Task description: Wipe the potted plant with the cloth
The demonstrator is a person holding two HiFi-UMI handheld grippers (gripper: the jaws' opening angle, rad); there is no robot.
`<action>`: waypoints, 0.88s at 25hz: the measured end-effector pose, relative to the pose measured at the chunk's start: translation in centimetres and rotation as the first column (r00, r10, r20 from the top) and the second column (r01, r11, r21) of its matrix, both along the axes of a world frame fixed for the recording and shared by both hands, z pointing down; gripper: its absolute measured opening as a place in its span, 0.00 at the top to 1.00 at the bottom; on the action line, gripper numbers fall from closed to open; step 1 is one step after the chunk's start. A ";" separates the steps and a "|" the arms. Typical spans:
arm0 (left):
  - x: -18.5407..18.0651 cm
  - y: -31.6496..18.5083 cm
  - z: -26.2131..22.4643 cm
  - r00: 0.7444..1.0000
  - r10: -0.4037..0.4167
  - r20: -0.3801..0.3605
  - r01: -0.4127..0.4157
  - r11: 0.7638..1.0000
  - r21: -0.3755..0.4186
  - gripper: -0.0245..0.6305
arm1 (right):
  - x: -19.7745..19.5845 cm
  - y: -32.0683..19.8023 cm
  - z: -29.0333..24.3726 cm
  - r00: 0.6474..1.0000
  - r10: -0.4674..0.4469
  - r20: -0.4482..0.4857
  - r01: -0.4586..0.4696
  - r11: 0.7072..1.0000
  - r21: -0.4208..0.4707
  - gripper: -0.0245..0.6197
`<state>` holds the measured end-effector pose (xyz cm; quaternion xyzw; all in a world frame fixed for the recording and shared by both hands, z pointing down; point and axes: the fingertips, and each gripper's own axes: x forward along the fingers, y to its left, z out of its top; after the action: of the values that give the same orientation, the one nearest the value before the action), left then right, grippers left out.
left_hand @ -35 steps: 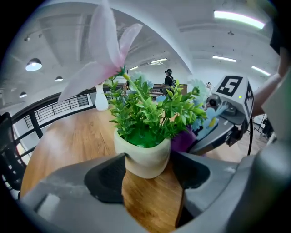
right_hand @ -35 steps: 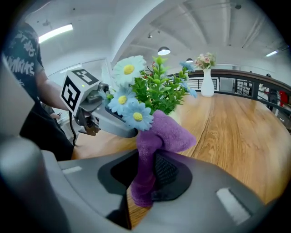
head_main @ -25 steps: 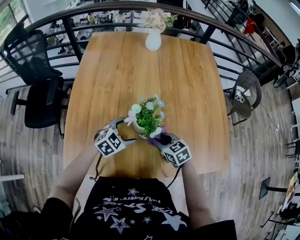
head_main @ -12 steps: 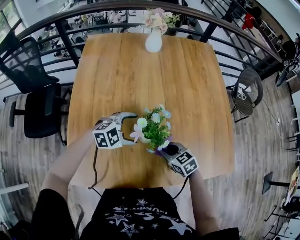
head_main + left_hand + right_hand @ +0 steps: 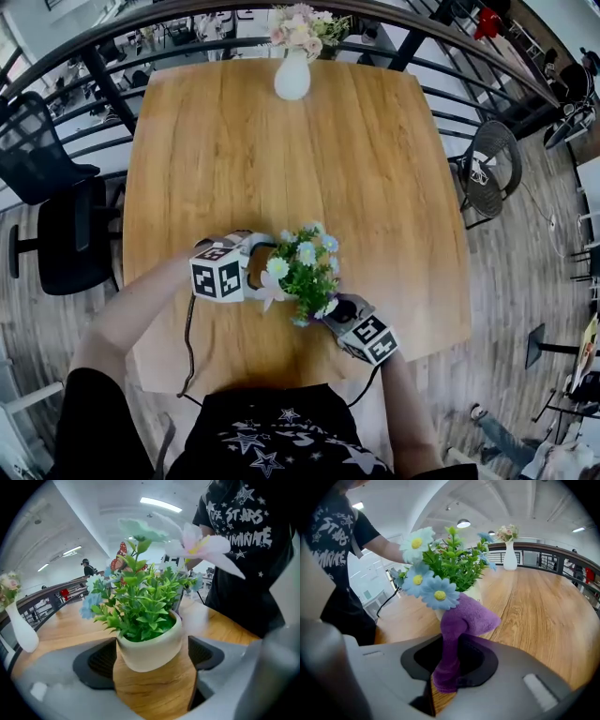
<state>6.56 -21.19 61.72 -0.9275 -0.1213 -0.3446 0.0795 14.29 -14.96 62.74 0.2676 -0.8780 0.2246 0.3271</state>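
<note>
A small potted plant point(image 5: 306, 264) with green leaves and pale flowers stands in a white pot point(image 5: 150, 649) near the front of the wooden table point(image 5: 281, 150). My left gripper point(image 5: 264, 264) reaches in from the plant's left. Its jaws have just been opening and now stand open on either side of the pot point(image 5: 152, 656), with a gap at the right pad. On the plant's near right, my right gripper point(image 5: 337, 309) is shut on a purple cloth point(image 5: 461, 620). The cloth's free end rests against the pot under a blue daisy.
A white vase with pink flowers point(image 5: 292, 77) stands at the table's far edge. A black office chair point(image 5: 56, 216) is at the left, and a mesh chair point(image 5: 492, 173) at the right. A dark railing point(image 5: 112, 89) curves behind the table.
My left gripper has rolled and swung from the plant's near left to its left side, jaws spread wider round the pot. The right gripper has stayed against the plant with the cloth.
</note>
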 end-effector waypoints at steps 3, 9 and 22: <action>0.8 -0.3 0.3 1.000 0.015 -0.008 -0.015 1.000 0.002 0.22 | 0.0 -0.1 0.0 1.000 -0.003 0.005 0.004 1.000 -0.003 0.83; 1.4 -0.5 0.5 1.000 0.010 -0.025 -0.010 1.000 -0.005 0.22 | 0.1 -0.2 0.2 1.000 0.003 0.015 -0.003 1.000 -0.008 0.83; 2.5 -0.6 0.6 0.977 -0.195 -0.083 0.194 0.981 -0.021 0.23 | 0.6 -1.1 0.3 0.994 0.113 0.013 -0.113 0.993 0.027 0.83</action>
<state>9.03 -21.78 62.30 -0.9491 -0.0287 -0.3105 0.0446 14.85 -16.03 63.04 0.3202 -0.8664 0.2320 0.3050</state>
